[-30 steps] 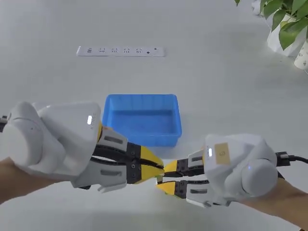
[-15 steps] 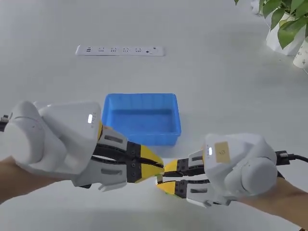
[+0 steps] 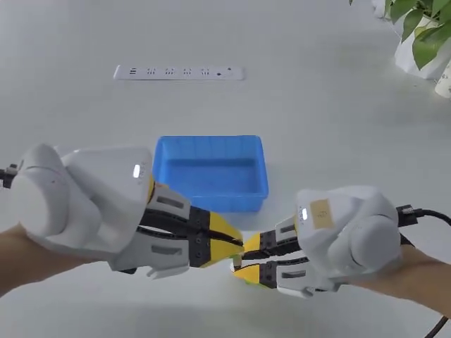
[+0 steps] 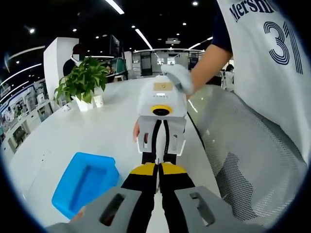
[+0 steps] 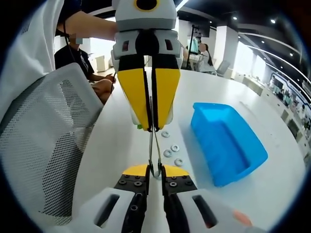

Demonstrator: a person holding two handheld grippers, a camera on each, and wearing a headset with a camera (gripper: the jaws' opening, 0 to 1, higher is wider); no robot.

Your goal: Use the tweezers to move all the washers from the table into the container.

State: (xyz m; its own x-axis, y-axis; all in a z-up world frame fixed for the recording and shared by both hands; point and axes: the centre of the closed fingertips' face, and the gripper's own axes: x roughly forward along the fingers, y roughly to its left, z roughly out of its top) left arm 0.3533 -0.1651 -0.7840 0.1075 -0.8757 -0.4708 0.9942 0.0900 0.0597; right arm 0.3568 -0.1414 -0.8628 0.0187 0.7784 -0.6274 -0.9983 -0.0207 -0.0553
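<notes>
My left gripper [image 3: 238, 245] and my right gripper [image 3: 237, 263] meet tip to tip just in front of the blue container [image 3: 210, 172]. Thin metal tweezers [image 5: 153, 145] run between them. The right gripper [image 5: 155, 172] is shut on their rounded end, and the left gripper's yellow fingers [image 5: 165, 97] are closed on the other part. In the left gripper view my left gripper [image 4: 158, 170] pinches the tweezers [image 4: 157, 165] and faces the right gripper [image 4: 158, 156]. Several small washers [image 5: 171, 150] lie on the white table beside the blue container [image 5: 226, 141], under the tweezers.
A white power strip [image 3: 180, 72] lies beyond the container. A potted plant [image 3: 423, 35] stands at the far right corner. A mesh chair [image 5: 43, 145] and a person in a white jersey [image 4: 262, 58] are at the table's near edge.
The view has shifted slightly. Both grippers stay tip to tip in front of the container, a touch lower in the picture.
</notes>
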